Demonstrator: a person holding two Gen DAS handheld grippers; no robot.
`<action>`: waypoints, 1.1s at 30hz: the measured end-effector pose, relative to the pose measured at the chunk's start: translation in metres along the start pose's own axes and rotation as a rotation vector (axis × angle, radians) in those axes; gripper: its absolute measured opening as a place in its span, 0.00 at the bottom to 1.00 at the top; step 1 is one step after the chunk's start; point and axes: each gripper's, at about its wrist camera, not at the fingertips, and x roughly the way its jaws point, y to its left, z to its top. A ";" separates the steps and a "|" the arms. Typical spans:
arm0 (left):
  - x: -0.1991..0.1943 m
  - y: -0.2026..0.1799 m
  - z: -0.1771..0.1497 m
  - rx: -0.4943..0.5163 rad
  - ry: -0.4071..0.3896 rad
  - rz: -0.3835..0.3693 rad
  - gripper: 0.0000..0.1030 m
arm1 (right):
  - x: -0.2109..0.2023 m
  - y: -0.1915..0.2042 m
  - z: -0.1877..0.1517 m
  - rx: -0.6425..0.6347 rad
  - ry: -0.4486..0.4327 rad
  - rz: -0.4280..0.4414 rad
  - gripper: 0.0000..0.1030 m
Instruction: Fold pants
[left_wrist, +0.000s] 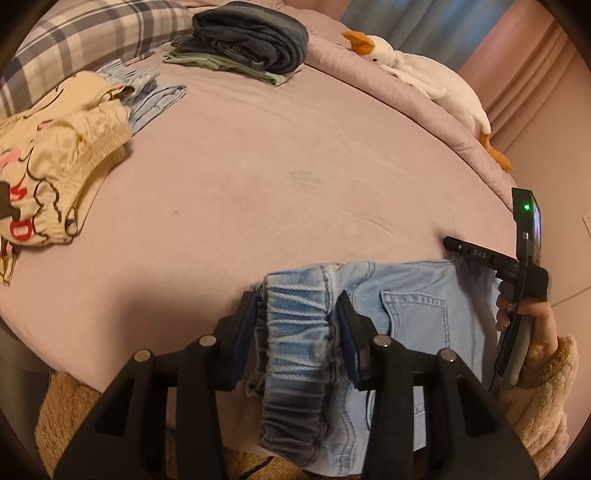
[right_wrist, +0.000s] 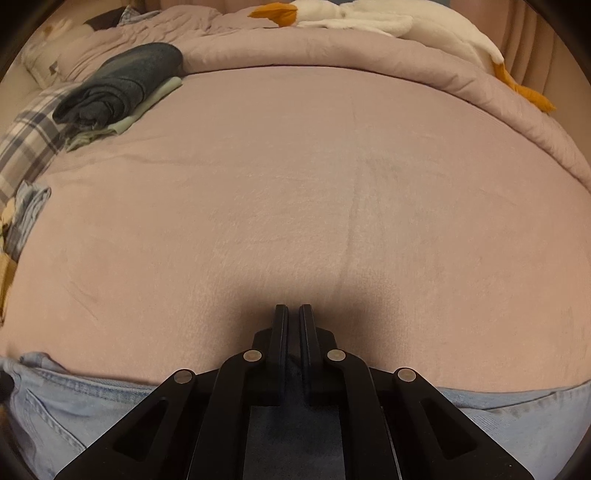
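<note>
The light blue pants (left_wrist: 413, 314) are lying at the near edge of the pink bed (left_wrist: 295, 166), with part of them hanging down over the side. The left claw (left_wrist: 297, 328) is squeezing the stretchy waistband (left_wrist: 295, 332), which is bunched up thick between its two blue pads. The right claw (right_wrist: 293, 317) is pinched almost all the way together. Something dark and thin is sitting deep between its pads, and the denim is spreading out on both sides under it, so it looks like it is nipping the pants' edge, but I cannot see that for sure. In the left view a hand (left_wrist: 535, 332) in a fluffy sleeve is holding that right tool at the far side of the pants.

Both claws look ready to lift the pants and spread them out on the bed.

Here is what could go wrong. The right claw may be holding only a tiny bit of cloth, or only one layer. If it is, the denim could slip out when the pants go up, and one side would flop down. The left claw is holding a fat, scrunched lump, so the waistband may come up crooked and twisted. Much of the pants is hanging off the bed, and that weight could pull them down to the floor. There are also folded dark clothes (left_wrist: 251, 37), a yellow printed garment (left_wrist: 55, 166) and a toy goose (left_wrist: 417, 74) on the bed, so a big swing could knock into them.
</note>
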 end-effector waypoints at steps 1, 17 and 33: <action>-0.003 -0.003 0.001 -0.004 0.001 0.004 0.38 | 0.001 0.003 -0.004 0.000 -0.001 -0.003 0.05; -0.055 -0.047 0.014 0.076 -0.126 -0.055 0.29 | -0.060 0.009 -0.020 -0.102 -0.079 0.044 0.05; 0.016 -0.051 -0.001 0.102 0.031 0.050 0.22 | -0.012 0.034 -0.018 -0.141 -0.047 -0.077 0.05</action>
